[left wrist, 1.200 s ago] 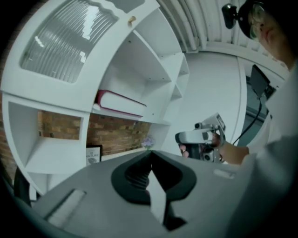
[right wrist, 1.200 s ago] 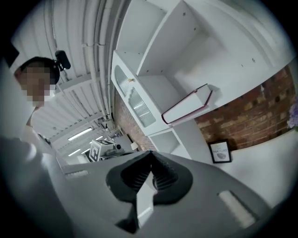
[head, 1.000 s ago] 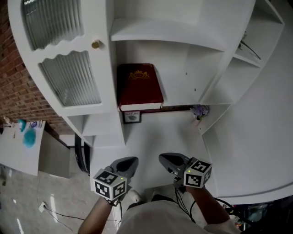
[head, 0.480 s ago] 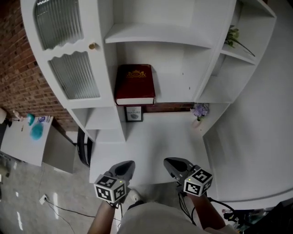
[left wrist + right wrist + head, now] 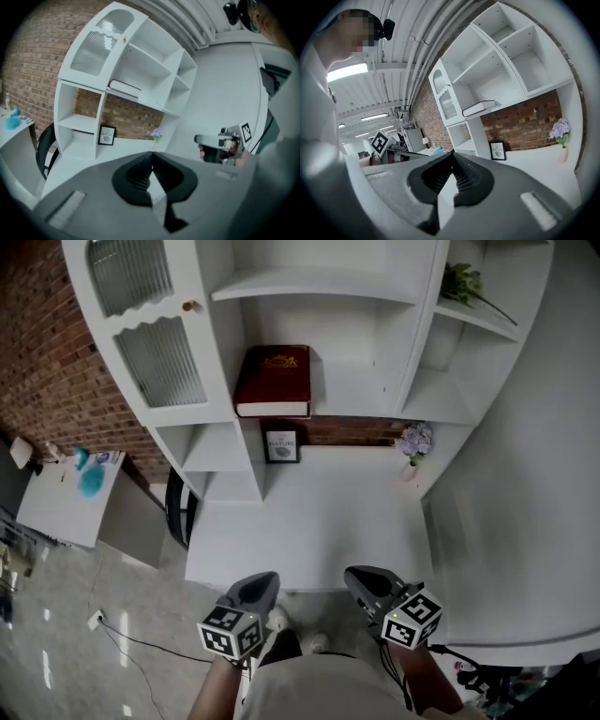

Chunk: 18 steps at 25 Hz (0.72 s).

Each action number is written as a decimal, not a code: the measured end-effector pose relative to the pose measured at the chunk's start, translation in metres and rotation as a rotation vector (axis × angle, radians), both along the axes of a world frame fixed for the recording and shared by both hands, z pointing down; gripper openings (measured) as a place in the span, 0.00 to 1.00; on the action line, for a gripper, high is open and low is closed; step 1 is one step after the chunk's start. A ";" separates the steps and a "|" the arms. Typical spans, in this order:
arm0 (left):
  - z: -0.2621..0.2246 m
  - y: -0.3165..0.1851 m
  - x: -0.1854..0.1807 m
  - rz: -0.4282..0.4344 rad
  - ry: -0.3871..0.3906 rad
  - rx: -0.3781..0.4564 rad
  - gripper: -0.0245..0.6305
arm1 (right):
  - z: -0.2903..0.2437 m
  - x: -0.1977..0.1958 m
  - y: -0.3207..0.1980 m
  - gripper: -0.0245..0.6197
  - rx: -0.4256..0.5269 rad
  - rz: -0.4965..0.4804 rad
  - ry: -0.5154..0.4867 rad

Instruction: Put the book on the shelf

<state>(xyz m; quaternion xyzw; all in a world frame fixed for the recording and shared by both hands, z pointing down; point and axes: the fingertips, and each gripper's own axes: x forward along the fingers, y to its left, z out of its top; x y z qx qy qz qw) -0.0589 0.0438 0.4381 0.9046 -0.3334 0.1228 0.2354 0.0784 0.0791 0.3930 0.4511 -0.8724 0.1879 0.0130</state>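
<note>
Left tool (image 5: 261, 581), right tool (image 5: 358, 576) pressed together, empty — book (image 5: 273, 379) red only in head view.

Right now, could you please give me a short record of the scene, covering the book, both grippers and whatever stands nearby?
book: dark red, lying flat on a middle shelf of the white shelf unit
left gripper: jaws together, empty, far from the book
right gripper: jaws together, empty
framed picture: under the book's shelf, on the desk
vase of purple flowers: back right of the desk
task: book already shelved
</note>
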 end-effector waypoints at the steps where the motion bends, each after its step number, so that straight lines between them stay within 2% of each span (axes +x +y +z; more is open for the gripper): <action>1: 0.001 0.007 -0.001 -0.001 -0.009 0.007 0.05 | -0.001 -0.001 0.004 0.04 0.008 -0.006 -0.001; 10: -0.009 0.030 -0.027 -0.019 -0.059 0.072 0.05 | -0.018 -0.022 0.028 0.04 0.075 -0.007 -0.010; 18: -0.008 0.031 -0.047 0.016 -0.045 0.084 0.05 | -0.025 -0.052 0.026 0.04 0.111 0.019 -0.003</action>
